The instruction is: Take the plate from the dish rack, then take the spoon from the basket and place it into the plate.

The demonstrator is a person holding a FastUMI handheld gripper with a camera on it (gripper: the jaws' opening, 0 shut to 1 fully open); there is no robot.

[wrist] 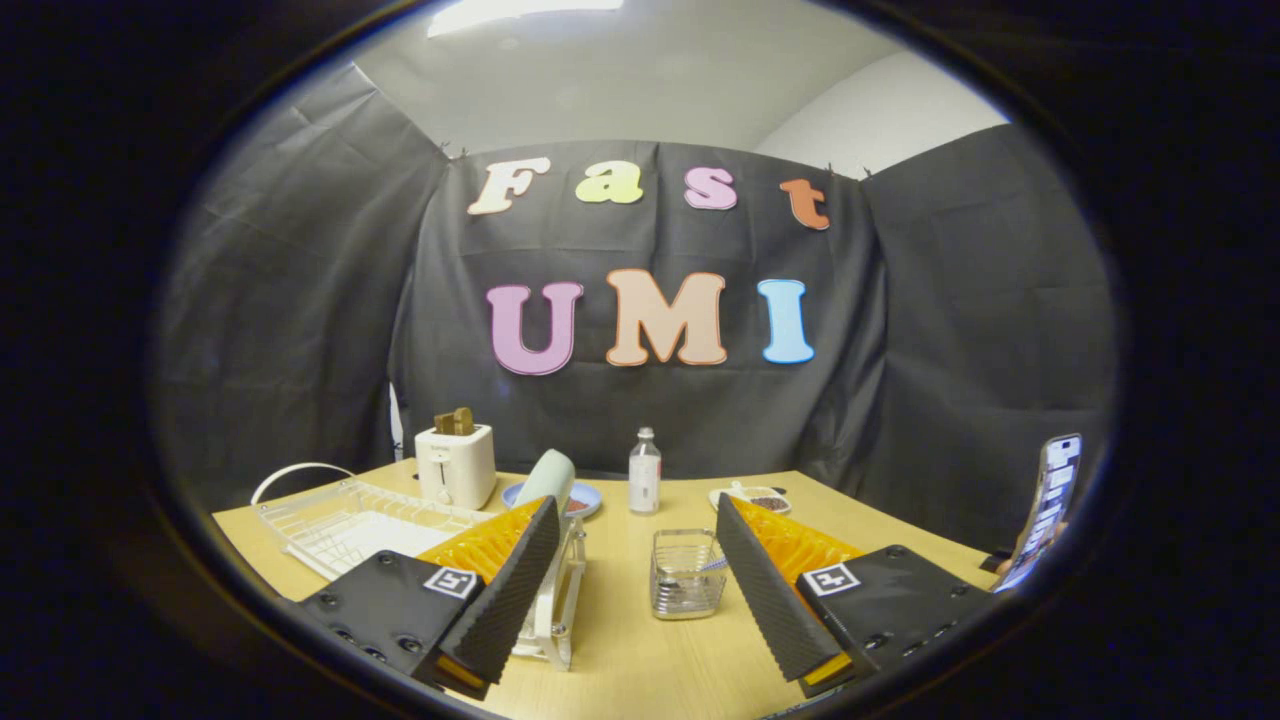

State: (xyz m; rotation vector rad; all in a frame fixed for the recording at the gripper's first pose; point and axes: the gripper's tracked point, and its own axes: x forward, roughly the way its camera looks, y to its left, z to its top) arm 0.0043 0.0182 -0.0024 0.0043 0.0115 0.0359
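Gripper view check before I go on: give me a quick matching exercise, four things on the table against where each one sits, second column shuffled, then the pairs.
Things:
1. toaster
2. wire basket
3. clear bottle
4. dish rack

Places:
A. between the open fingers of the tool, just ahead of them
B. beyond the left finger, by the table's left edge
C. at the table's far edge, with brown toast sticking out of its top
D. far side of the table, beyond the basket, right of the blue plate

Pairs: 1-C, 2-A, 3-D, 4-B
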